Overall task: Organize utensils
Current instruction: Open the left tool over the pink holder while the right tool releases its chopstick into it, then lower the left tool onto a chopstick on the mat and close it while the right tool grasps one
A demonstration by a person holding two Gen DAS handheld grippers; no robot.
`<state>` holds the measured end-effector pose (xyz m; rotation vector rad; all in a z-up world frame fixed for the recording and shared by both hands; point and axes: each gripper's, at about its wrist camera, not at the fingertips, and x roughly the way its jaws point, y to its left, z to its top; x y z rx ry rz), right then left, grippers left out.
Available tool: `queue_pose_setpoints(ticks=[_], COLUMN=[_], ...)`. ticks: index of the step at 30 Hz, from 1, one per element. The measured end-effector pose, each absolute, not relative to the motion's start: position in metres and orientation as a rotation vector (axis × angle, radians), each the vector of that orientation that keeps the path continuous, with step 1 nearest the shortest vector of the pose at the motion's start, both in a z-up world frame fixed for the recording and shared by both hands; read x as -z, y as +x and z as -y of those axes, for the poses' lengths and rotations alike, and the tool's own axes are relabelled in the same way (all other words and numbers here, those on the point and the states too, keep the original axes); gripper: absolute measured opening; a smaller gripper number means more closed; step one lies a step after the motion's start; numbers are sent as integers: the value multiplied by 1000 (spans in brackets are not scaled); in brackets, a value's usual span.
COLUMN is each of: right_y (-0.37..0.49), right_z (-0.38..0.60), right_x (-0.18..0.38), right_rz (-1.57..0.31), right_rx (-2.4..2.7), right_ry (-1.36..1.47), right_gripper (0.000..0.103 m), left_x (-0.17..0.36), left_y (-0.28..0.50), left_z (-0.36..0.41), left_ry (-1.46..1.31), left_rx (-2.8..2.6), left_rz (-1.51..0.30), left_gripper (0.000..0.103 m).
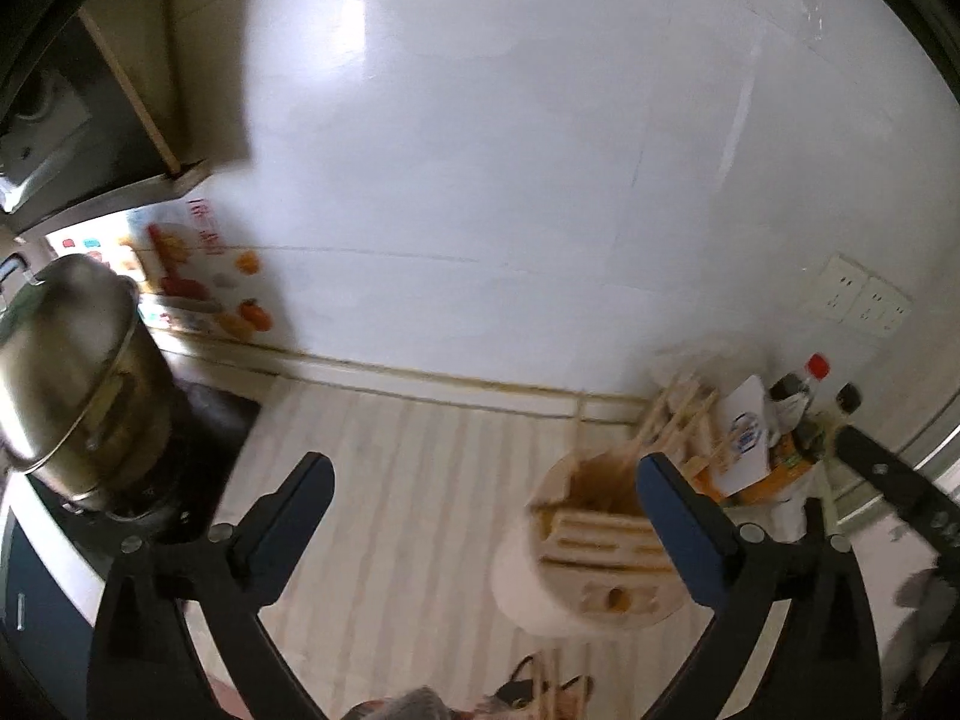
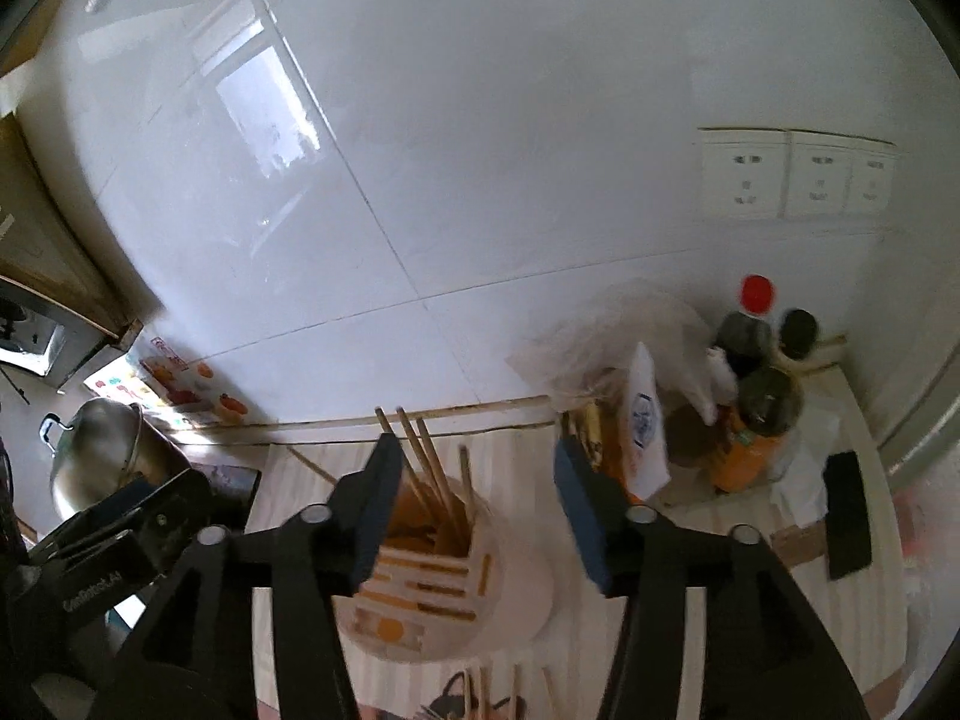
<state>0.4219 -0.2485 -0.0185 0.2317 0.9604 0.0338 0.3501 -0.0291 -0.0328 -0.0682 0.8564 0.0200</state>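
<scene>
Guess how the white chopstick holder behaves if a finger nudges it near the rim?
The holder looks tall for its base, with chopsticks leaning out the top, so it may tip rather than slide. It looks like slotted plastic, probably light. The sticks stand loose and would likely rattle or shift.

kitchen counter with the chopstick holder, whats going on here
A person holds a two-finger tool in each hand above a striped counter. Both the left tool and the right tool are open and hold nothing. A round white utensil holder with a wooden slotted top stands between them with several wooden chopsticks already in it. More chopsticks lie on the counter nearer the camera.
</scene>
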Motion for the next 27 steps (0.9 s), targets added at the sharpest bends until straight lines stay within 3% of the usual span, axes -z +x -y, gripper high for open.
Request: queue_pose_setpoints(ticks=[2,6,16,18,20,23,27], right_y=[406,377,319,310,302,290,275], right_z=[257,272,291,292,290,285,279], right_x=[16,27,137,163,190,229,261], right_rz=[-958,-965,-1214,-1280,-1358,-1456,-1534], right_rx=[-12,16,86,81,68,52,35], right_ry=[237,252,215,226,222,205,187], right_gripper=[64,84,83,74,63,52,50], left_x=[42,78,218,247,270,296,318], left_y=[341,320,278,273,271,266,262], left_z=[25,19,36,45,54,68,80], left_ry=[-65,-24,67,59,51,38,-2], left_rx=[-35,-73,-84,-38,4,58,105], left_rz=[-868,-925,-1227,-1296,-1371,-1441,-1498], left_gripper=[103,103,101,92,66,47,45])
